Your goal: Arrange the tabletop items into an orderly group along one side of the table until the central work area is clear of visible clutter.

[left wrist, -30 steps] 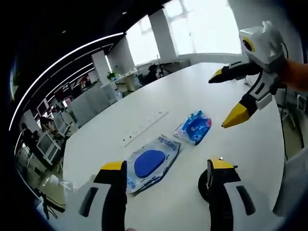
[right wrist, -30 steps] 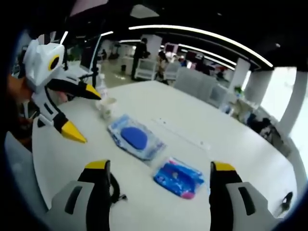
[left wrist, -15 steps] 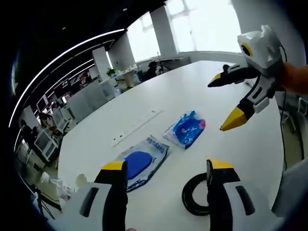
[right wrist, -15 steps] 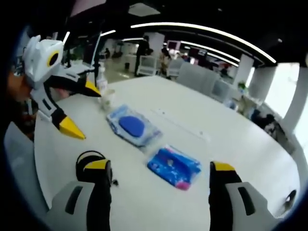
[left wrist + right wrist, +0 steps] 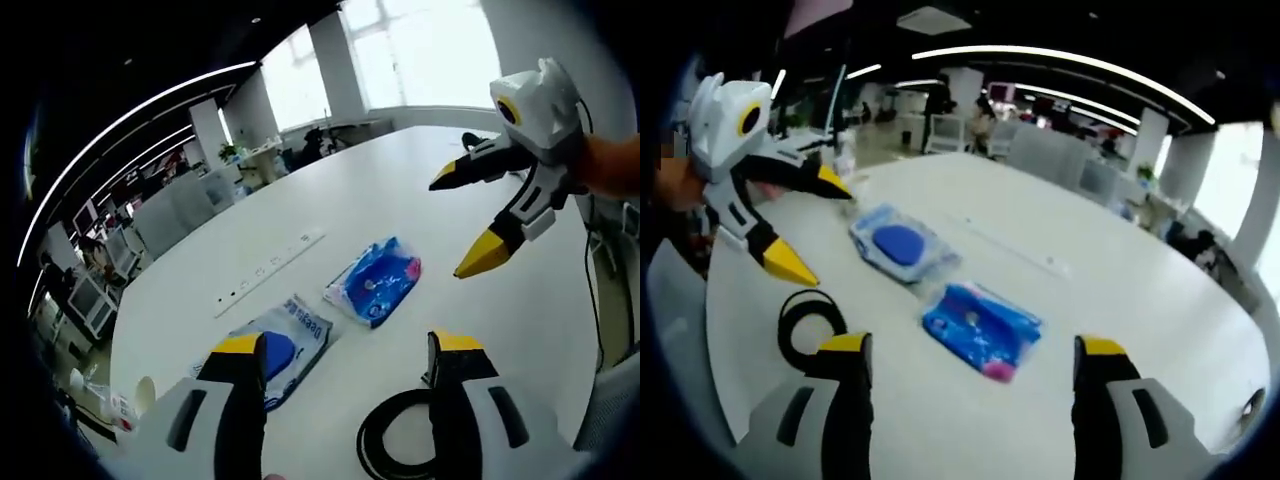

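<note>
The large white bench carries three loose items, all lying flat toward its middle rather than along any edge.

In the left gripper view, the left gripper rises from the bottom with its yellow-tipped jaws spread wide and nothing between them. A black cable coil lies on the bench just ahead of those jaws, partly hidden by the right-hand jaw. Beyond the coil, a blue wipes pack lies flat, and just beside it a clear pouch with a blue disc rests partly behind the left-hand jaw; the two packs are near each other but apart. A recessed socket strip runs across the bench surface behind both packs. The right gripper hovers above the bench on the far side of the wipes pack, jaws parted and empty, held by an orange-sleeved arm.

In the right gripper view, the right gripper likewise shows spread jaws holding nothing. The blue wipes pack lies between and just ahead of its jaws, the clear pouch with a blue disc farther out, and the black cable coil beside the left-hand jaw. The left gripper hangs over the bench near the coil, open. Office desks and ceiling light strips fill the background.
</note>
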Demonstrator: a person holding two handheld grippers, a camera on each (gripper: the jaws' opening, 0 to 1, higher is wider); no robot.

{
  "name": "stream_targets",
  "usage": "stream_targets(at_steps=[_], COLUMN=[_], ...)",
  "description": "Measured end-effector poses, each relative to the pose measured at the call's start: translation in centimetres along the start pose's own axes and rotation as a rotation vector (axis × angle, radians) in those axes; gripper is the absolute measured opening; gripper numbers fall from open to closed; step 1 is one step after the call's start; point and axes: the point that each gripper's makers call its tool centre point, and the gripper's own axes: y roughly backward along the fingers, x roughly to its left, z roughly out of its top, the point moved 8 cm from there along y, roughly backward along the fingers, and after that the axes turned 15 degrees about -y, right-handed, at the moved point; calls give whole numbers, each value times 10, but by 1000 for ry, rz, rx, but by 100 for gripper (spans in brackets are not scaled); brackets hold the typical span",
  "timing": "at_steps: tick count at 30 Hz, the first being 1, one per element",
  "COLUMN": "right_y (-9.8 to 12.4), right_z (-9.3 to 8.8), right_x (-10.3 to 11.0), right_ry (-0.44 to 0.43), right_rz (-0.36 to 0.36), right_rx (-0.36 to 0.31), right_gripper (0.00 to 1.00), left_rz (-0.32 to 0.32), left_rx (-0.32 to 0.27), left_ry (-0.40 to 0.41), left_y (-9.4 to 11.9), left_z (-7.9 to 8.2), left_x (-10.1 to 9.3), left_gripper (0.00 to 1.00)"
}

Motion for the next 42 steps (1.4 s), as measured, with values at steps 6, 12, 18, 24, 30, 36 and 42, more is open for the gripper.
stream_targets(at_steps=[6, 12, 18, 24, 30, 36, 42], right_y=[-5, -13, -21, -30, -34, -36, -40], right_z=[-1, 1, -3, -17, -27, -33, -35], right_x=[-17, -25, -26, -30, -33, -38, -42], right_ry=[-6, -6, -9, -32, -61, -72, -100], right_rz=[-17, -16, -9, -4, 1, 1, -7], right_rx=[-4, -6, -23, -3, 9, 14, 5], right_gripper=[79, 77, 74, 73, 67, 57, 51], left_rz=[-13, -11, -5, -17, -29, -41, -48], left_rx=[-27, -18, -24, -7, 0, 0, 2], left_ry=[-8, -1, 14, -2, 1, -10, -9], left_y=[-17, -26, -35, -43, -52, -61, -66], left_z=[8, 7, 4, 0, -2, -2, -4], left_x=[-2, 3, 7, 7, 3, -2, -4], left_gripper=[64, 63, 62, 60, 55, 48, 42])
